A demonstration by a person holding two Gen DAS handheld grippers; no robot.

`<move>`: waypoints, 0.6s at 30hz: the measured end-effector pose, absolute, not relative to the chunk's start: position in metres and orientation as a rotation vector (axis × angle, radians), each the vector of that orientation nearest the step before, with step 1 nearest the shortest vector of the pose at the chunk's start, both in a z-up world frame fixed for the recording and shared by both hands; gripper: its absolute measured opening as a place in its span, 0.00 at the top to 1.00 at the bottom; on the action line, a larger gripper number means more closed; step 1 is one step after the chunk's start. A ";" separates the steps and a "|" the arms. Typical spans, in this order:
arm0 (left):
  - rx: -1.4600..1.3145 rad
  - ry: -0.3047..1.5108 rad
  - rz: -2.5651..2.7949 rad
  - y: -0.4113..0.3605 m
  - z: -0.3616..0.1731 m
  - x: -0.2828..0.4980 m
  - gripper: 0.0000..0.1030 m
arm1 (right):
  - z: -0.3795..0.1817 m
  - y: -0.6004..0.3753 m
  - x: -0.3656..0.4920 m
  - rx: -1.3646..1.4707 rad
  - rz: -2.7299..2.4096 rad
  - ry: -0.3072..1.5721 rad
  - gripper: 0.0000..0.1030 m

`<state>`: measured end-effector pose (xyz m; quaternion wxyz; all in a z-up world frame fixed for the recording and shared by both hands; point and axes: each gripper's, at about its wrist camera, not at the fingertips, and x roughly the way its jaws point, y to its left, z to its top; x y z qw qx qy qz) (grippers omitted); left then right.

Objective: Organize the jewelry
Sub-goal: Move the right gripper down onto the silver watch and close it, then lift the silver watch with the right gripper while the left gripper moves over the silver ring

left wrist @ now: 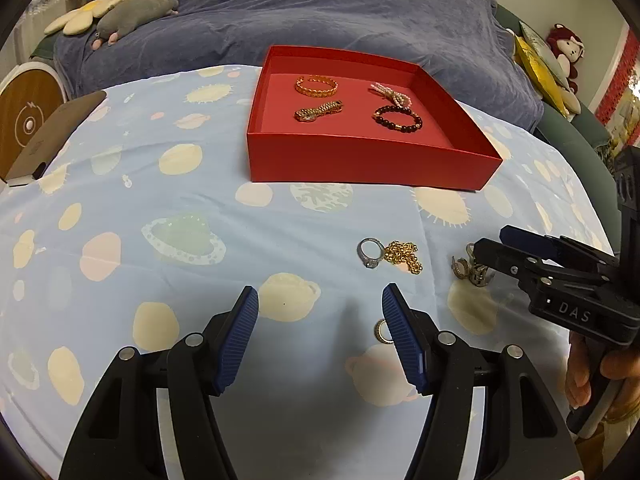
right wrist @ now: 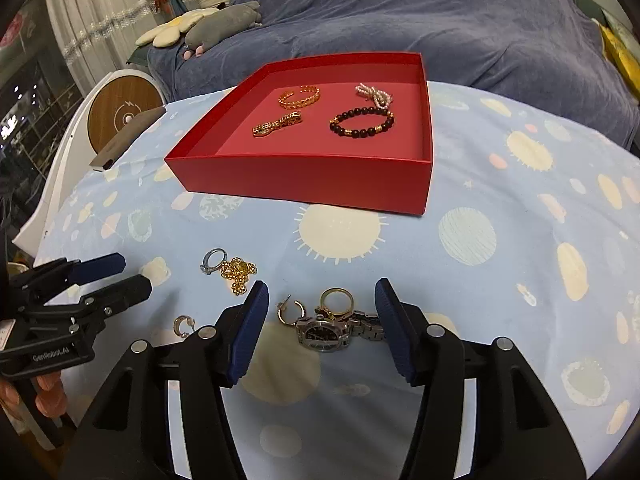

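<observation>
A red box (left wrist: pixel 360 164) (right wrist: pixel 304 180) holds a gold bangle (left wrist: pixel 317 85), a gold snake piece (left wrist: pixel 319 111), a pearl piece (left wrist: pixel 386 93) and a dark bead bracelet (left wrist: pixel 397 117). On the cloth lie a silver ring (left wrist: pixel 369 253) (right wrist: pixel 212 261), a gold chain (left wrist: pixel 404 256) (right wrist: pixel 238 273), a hoop earring (right wrist: pixel 183 326) (left wrist: pixel 381 331), another hoop earring (right wrist: pixel 292 312), a gold ring (right wrist: pixel 338 300) and a silver watch (right wrist: pixel 326 332). My left gripper (left wrist: pixel 320 304) is open and empty. My right gripper (right wrist: pixel 320 298) is open around the watch and rings.
A planet-print blue cloth (left wrist: pixel 160 216) covers the table. A brown case (left wrist: pixel 56 136) lies at its left edge beside a round wooden-faced device (left wrist: pixel 28 116). A bed with a blue blanket (left wrist: pixel 320 8) and plush toys stands behind.
</observation>
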<state>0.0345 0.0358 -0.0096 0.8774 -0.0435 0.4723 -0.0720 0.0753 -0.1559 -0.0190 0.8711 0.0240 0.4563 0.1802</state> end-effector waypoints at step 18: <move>-0.093 0.991 -0.167 0.034 -0.012 0.034 0.40 | -0.032 -0.141 0.041 -0.057 0.363 1.038 0.64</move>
